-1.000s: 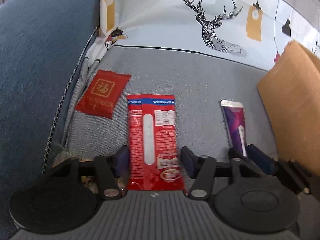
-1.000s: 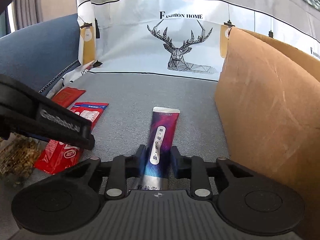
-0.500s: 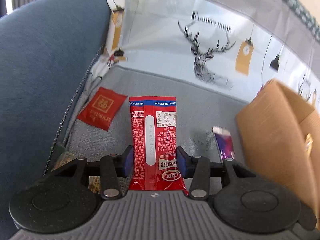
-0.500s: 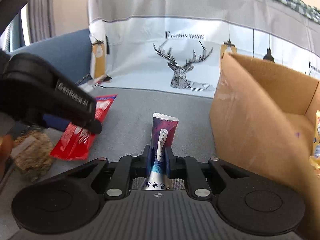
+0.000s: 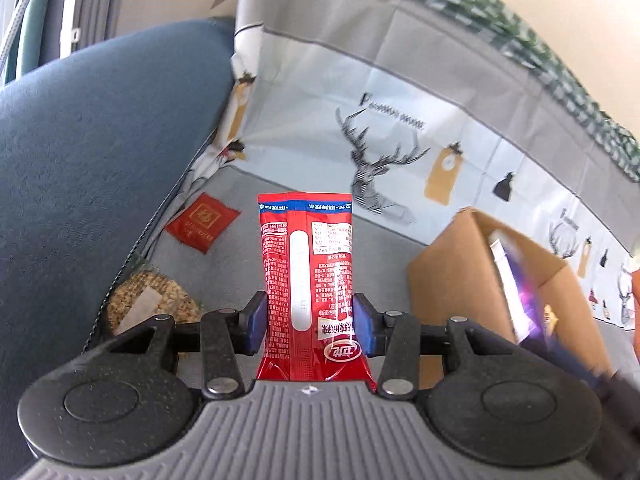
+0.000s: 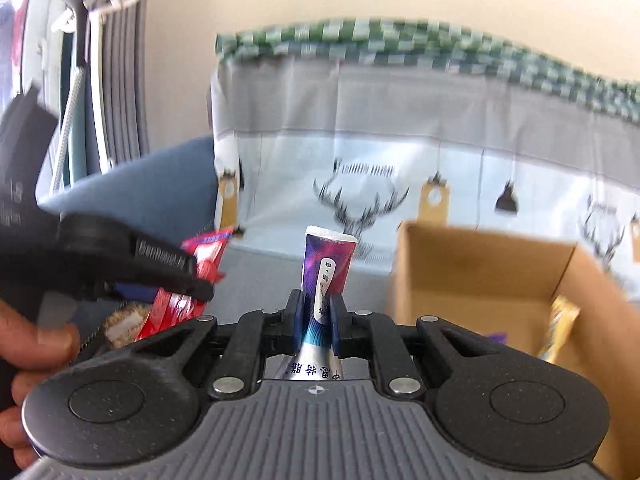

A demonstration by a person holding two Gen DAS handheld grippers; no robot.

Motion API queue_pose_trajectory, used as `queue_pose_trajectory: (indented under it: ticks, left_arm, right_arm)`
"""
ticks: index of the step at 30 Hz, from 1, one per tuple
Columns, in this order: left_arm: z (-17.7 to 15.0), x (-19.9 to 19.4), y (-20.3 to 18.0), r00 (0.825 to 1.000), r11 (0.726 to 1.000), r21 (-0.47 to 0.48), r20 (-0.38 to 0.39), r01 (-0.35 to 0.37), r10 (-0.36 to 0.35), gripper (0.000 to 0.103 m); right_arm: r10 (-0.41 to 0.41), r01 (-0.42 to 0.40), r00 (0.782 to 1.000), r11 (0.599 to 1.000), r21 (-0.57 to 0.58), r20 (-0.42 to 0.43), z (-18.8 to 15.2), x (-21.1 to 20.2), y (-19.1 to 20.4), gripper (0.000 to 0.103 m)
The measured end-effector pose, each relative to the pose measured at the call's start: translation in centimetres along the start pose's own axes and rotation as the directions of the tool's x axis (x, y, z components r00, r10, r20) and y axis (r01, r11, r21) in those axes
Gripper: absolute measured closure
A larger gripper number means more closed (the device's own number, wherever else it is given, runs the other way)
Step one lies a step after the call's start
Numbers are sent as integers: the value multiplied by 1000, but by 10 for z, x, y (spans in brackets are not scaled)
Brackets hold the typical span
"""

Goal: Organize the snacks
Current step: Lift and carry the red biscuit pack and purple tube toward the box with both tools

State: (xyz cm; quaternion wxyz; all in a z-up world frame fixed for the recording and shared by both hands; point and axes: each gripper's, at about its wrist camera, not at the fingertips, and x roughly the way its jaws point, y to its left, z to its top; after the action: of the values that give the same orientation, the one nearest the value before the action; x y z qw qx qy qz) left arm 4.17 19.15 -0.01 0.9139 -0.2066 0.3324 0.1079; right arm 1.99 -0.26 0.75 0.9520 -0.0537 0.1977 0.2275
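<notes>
While both packets are hanging clear of the grey sofa seat [image 5: 400, 240], the left gripper [image 5: 308, 322] is clenching a red snack packet [image 5: 306, 280] by its lower end, and the right gripper [image 6: 316, 316] is pinching a purple snack stick [image 6: 326, 268] likewise, presumably for dropping into the open cardboard box [image 6: 480, 276]. A red sachet [image 5: 202, 220] and a grain cake [image 5: 152, 300] are lying unsorted by the armrest. The cover's print is blurring; packet text is Chinese and too small to read.

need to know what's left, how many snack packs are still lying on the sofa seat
2: a small red packet near the blue armrest, and a clear pack of brown crispy snack in the seat's near left corner. The tongs may hide others.
</notes>
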Motion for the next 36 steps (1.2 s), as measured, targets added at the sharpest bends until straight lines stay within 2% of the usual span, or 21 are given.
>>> queue_pose_trajectory:
  ticks: [4,9,13,17,21,25,32,36]
  left_arm:
    - [-1,-10,-20,999,999,37,43,29,-31,54]
    - [0,-13,-46,992,994,76,95,72,-79,54]
    - [2,-9,-63,985,991,60,117,121,-127,54]
    - [1,-3,-80,976,984,54,129,171,-177,54]
    - [-2,2,-95,966,976,79,145,204,-214,54]
    - [-3,5,-102,955,967,92,157,239,-251,54]
    - [-4,14,-112,944,955,84,148,284,-294,54]
    - [-8,16,-125,935,943,113,140,312,-326,54]
  right_arm:
    - [-30,30,997,1000,-8,66,23,-19,-37,89]
    - [-86,87,991,996,1,107,43,-25,-91,89]
    - [-131,127,985,991,36,115,37,-23,-128,89]
    - [-161,155,985,984,88,59,23,-19,-152,89]
    - [-180,174,980,982,77,84,22,-22,-164,89]
    - [-196,190,978,979,72,73,20,-16,-173,89]
    - [-227,221,972,971,90,66,14,-20,-190,89]
    - [-240,234,969,968,95,64,13,-22,-196,89]
